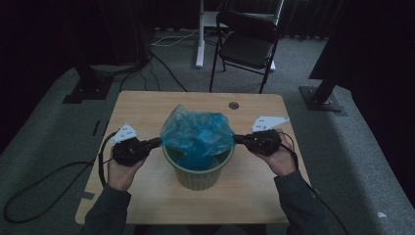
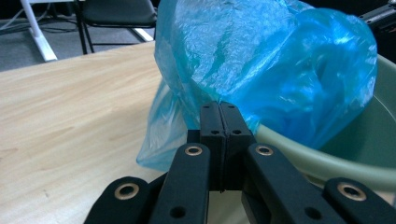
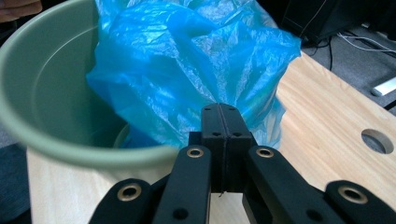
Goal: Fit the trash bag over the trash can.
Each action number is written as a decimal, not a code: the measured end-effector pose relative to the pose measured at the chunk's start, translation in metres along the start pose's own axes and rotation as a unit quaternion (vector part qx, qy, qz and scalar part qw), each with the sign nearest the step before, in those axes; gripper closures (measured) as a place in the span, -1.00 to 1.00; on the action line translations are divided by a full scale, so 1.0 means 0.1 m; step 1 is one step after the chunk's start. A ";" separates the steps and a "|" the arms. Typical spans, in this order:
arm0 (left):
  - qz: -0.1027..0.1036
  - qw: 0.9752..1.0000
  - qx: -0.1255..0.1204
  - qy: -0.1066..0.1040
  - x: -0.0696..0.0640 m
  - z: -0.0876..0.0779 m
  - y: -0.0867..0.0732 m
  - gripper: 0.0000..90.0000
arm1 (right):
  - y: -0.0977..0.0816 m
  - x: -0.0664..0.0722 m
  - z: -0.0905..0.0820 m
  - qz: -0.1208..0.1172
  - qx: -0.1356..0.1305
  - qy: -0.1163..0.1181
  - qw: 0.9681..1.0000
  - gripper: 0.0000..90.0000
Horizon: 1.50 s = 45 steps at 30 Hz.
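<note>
1. Blue thin plastic bag (image 1: 196, 134), crinkled and translucent: sits partly inside round pale-green plastic bin (image 1: 198, 172), billowing just beyond both jaw tips.
2. Left gripper (image 1: 155, 142) pinching bag's edge, jaws pressed together.
3. Right gripper (image 1: 238, 139) likewise.
4. Likely light, limp, slippery, tearable; best gripped at the rim.

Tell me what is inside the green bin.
The blue plastic bag sits in the green bin, its top bunched above the rim. The bag covers the bin's bottom, so anything beneath is hidden.

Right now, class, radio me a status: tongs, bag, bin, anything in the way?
Left tongs and right tongs both shut on blue bag. Bag half inside green bin, mouth not over rim. Nothing in the way.
</note>
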<state>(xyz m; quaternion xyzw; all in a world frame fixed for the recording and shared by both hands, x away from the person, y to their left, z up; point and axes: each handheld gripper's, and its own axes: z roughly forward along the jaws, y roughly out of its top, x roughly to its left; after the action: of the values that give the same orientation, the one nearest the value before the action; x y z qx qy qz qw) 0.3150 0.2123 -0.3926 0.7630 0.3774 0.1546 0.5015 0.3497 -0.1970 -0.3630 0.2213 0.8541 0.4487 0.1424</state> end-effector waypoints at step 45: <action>-0.018 1.000 0.004 0.011 0.01 0.26 -0.09 0.96 | -0.24 0.10 0.17 0.024 0.030 0.000 0.999 1.00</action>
<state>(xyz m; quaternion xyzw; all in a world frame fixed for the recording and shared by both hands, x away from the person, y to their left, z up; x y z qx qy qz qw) 0.3274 0.1983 -0.4124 0.7561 0.3974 0.1522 0.4972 0.3425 -0.1914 -0.3928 0.2457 0.8617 0.4262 0.1246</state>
